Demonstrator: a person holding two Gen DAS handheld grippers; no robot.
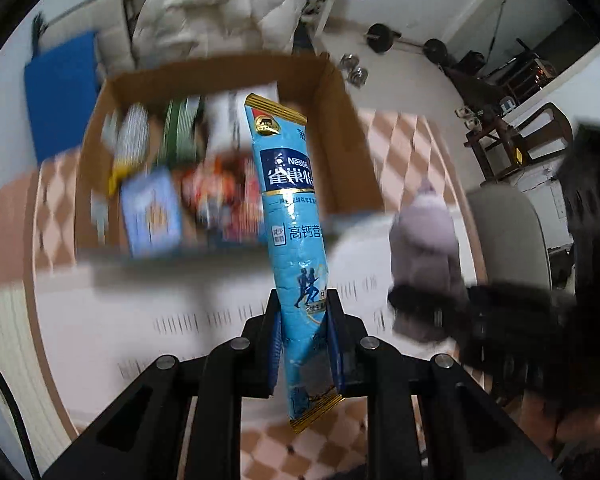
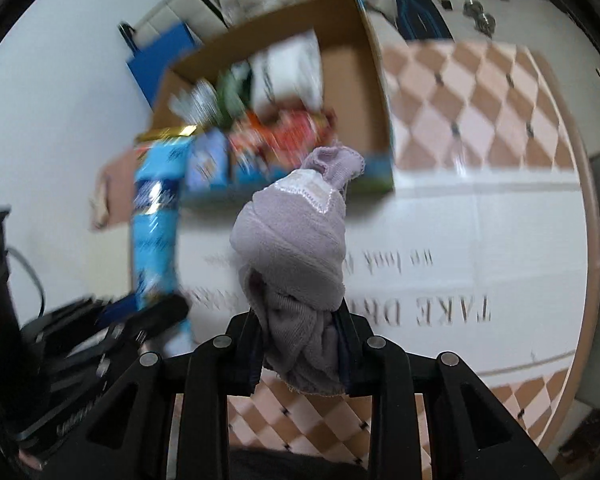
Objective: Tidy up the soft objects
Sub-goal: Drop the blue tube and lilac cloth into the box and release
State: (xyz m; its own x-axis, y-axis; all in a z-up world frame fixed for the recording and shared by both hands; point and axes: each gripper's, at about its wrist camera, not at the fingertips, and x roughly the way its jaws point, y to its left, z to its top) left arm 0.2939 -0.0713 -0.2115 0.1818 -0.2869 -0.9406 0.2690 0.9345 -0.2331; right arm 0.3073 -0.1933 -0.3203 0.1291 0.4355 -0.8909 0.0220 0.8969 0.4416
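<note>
Ahead, cardboard box (image 1: 352, 128) holds packets; left tool (image 1: 305, 344) grips sachet (image 1: 288, 208), right tool (image 2: 300, 344) socks (image 2: 292, 248).

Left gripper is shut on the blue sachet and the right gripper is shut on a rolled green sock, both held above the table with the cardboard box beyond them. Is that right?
One detail is off: the sock in the right gripper is pale purple, not green, as the right wrist view shows. The rest stands: the left gripper is shut on the blue sachet, and the cardboard box lies beyond on the table.
</note>
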